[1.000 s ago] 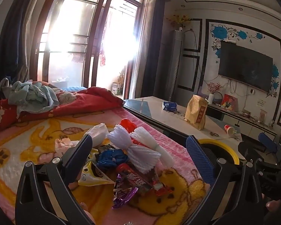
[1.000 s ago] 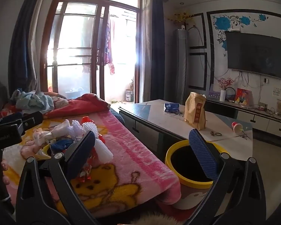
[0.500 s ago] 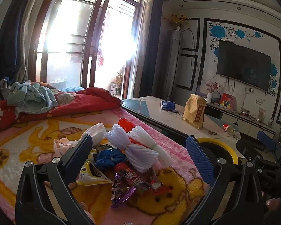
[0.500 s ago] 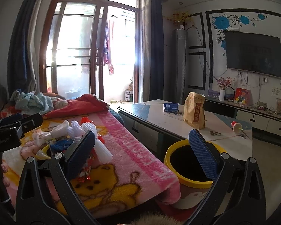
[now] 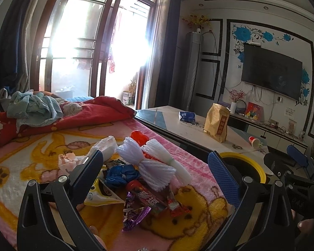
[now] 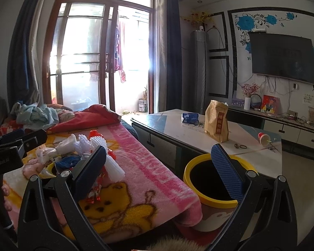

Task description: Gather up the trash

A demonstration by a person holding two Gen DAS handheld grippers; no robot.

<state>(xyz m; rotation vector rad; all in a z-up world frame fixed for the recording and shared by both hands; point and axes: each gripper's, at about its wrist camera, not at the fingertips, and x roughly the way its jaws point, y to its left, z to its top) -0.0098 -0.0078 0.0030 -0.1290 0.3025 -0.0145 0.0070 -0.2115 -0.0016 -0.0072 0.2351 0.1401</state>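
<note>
The blanket point(image 5: 31, 163) carries the whole heap of trash point(image 5: 140, 175), so nothing looks collected yet; the bin point(image 6: 209, 179) shows only a dark inside. The left gripper point(image 5: 155, 167) is spread wide and empty, the heap right ahead between its jaws. The right gripper point(image 6: 159, 163), equally wide and empty, has the bin just ahead to its right, the wrappers point(image 5: 155, 202) to its left.

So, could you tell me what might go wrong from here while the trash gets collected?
1. The wrappers lie heaped under the foam net, so the open left gripper may pinch several at once and drop some.
2. The soft blanket may get pinched along with thin wrappers.
3. The bin sits below the blanket's edge, beside the open right gripper; a loose piece might land on the floor.
</note>
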